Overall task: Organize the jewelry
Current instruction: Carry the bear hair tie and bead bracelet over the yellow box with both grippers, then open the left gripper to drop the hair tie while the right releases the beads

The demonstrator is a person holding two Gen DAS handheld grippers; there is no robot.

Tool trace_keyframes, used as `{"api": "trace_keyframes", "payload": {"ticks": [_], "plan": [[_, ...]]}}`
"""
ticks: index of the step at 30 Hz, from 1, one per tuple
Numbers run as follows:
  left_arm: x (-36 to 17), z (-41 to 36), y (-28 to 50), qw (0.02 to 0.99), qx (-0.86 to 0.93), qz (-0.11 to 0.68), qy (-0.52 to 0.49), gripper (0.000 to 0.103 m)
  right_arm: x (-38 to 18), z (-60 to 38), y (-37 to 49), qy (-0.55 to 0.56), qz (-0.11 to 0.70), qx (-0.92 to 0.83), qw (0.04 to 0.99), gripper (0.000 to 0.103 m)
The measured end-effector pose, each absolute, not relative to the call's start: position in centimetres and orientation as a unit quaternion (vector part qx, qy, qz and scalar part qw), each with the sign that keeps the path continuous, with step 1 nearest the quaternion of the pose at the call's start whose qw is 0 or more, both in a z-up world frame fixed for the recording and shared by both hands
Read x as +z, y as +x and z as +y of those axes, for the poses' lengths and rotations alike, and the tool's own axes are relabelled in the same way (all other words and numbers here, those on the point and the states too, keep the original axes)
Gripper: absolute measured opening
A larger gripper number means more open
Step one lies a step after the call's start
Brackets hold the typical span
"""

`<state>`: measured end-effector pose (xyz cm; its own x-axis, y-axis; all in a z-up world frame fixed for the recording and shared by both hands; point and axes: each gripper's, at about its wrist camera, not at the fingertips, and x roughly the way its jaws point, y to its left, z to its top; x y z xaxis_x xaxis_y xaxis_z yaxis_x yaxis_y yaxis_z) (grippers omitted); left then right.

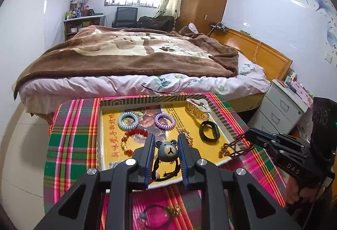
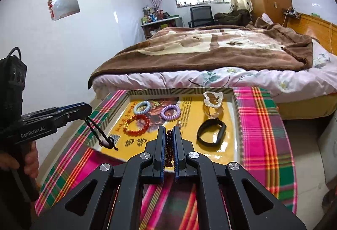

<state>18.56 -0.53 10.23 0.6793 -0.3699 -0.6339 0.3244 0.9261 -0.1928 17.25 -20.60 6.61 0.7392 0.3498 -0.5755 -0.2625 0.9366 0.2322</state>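
Both grippers loaded, over the near edge of the shallow tray [image 1: 219, 122] on the plaid-covered worktop [image 1: 69, 137].

- Left gripper [image 1: 166, 146]: fingers narrowed on a bear-head hair tie [image 1: 167, 151]; its black cord dangles below, seen from the right wrist.
- Right gripper [image 2: 168, 141]: fingers nearly together, pinching a dark beaded bracelet [image 2: 169, 145], strand hanging.
- Already in tray: blue coil tie [image 1: 128, 120], purple coil tie [image 1: 164, 120], red bead bracelet [image 1: 134, 135], clear hair claw [image 1: 198, 107], black band [image 1: 209, 132].
- One more cord piece [image 1: 160, 211] lies on the cloth, outside.

Judgement: placing step. Next: lower each to bare tray floor, part fingers, avoid tangling cords.
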Motion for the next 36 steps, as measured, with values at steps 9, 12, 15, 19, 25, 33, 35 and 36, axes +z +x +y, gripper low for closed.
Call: {"api": "trace_keyframes", "payload": {"ticks": [9,12,15,19,25,33,35,36], "plan": [[6.5,-1.0,22.0,0.902,-0.191,0.385,-0.042,0.022,3.4,-19.3,21.0,0.083,0.362,0.172,0.912,0.006],[5.2,-0.7,22.8,0.898,-0.183,0.399,-0.042,0.022,2.5,-19.2,21.5,0.086,0.372,0.173,0.908,0.006],[4.2,0.1,23.3,0.897,-0.165,0.409,-0.039,0.022,1.5,-20.2,21.9,0.092,0.382,0.162,0.905,0.006],[3.0,1.0,23.9,0.893,-0.151,0.422,-0.039,0.022,0.6,-21.6,22.3,0.101,0.395,0.147,0.901,0.006],[1.5,1.4,24.3,0.887,-0.139,0.438,-0.033,0.023,-0.4,-22.3,22.1,0.087,0.407,0.135,0.899,0.006],[0.5,1.5,24.0,0.886,-0.119,0.448,-0.020,0.024,-1.0,-22.1,22.0,0.056,0.416,0.122,0.899,0.006],[0.4,1.5,23.7,0.887,-0.111,0.449,-0.018,0.030,-1.0,-22.0,21.9,0.049,0.417,0.122,0.899,0.006],[0.5,1.5,23.6,0.888,-0.110,0.446,-0.017,0.037,-1.0,-21.8,21.7,0.044,0.416,0.124,0.900,0.006]]}}
